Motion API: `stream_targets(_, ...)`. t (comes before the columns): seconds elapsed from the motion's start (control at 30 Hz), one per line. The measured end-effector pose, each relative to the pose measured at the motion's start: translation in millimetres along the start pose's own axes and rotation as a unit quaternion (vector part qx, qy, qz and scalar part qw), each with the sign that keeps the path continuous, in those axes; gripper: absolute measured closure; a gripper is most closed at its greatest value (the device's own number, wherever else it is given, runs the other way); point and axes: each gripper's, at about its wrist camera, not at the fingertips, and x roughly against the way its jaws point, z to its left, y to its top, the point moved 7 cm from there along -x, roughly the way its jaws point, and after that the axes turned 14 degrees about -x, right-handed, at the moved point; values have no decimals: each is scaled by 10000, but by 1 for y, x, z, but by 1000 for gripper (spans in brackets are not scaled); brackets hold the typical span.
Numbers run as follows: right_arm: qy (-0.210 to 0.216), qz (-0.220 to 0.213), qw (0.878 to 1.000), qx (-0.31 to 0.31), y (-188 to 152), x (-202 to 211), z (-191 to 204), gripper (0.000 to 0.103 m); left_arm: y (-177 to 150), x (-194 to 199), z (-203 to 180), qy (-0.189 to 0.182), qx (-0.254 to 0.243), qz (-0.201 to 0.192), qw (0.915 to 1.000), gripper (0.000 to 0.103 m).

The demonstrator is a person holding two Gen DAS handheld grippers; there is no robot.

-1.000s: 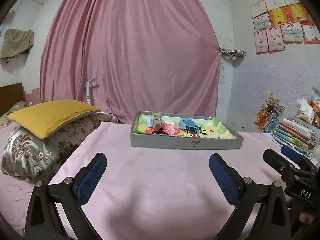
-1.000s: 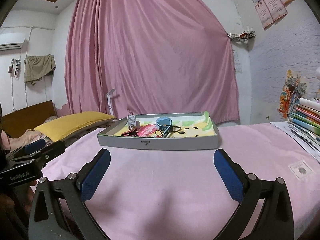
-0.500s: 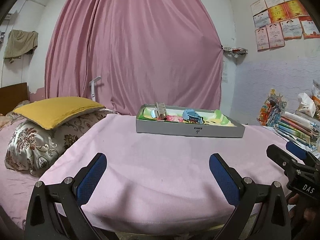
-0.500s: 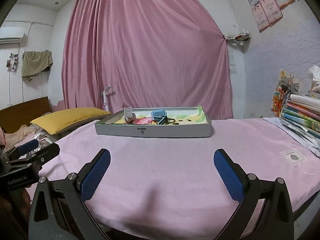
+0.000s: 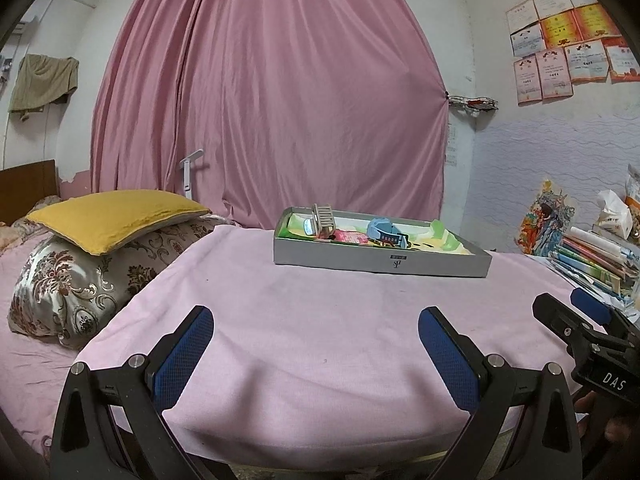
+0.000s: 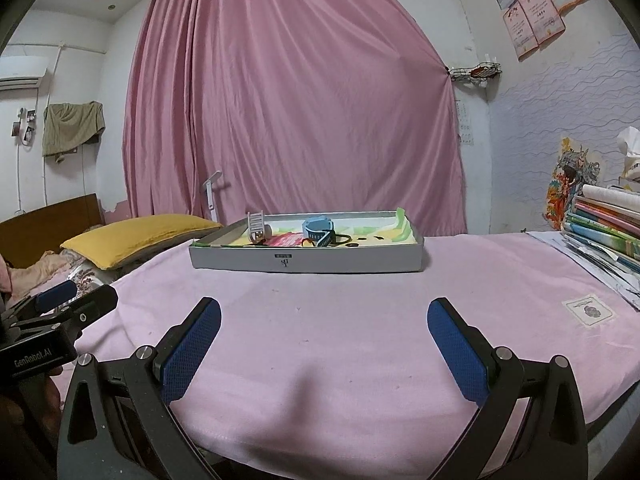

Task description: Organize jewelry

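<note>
**Jewelry sits gathered in a grey tray as both claws hang back at the bed's edge**

A bedroom hung with a long pink curtain [image 5: 272,92], certificates pinned to the white wall, a yellow pillow [image 5: 116,216] on a floral cushion at one side and a stack of books [image 6: 604,232] at the other: this is where I work, over a surface spread with a pink sheet [image 5: 320,320]. Whether that surface is a bed or something beside one, the views leave unclear.

The shallow grey rectangular cardboard tray [image 6: 308,260] stands well ahead of me, lined with yellow and green paper. Inside lie the pieces I am sorting: a light-blue watch with a darker strap [image 6: 318,230], a small white ladder-shaped clip standing upright [image 6: 256,222], something pink and red lying flat [image 6: 286,239], and a few dark rings or bands [image 6: 348,240] too small to name. Everything I can see of the jewelry is within the tray's walls; none shows on the sheet.

My left claw [image 5: 316,346] is spread wide, its blue pads far apart with nothing between them. My right claw [image 6: 324,344] is the same, gaping and empty. Both hang low near the front edge of the sheet, well apart from the tray, pointed straight at it, a stance that keeps the whole tray in sight.

In my judgement this fits either pieces waiting in a heap to be sorted, or pieces already laid away.
</note>
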Motion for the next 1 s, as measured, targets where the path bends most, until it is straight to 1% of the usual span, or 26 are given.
stream_targets(1.0, -15, 37, 10000, 6, -4, -4, 4, 1, -4, -4, 5, 9, 64, 29, 10000, 0)
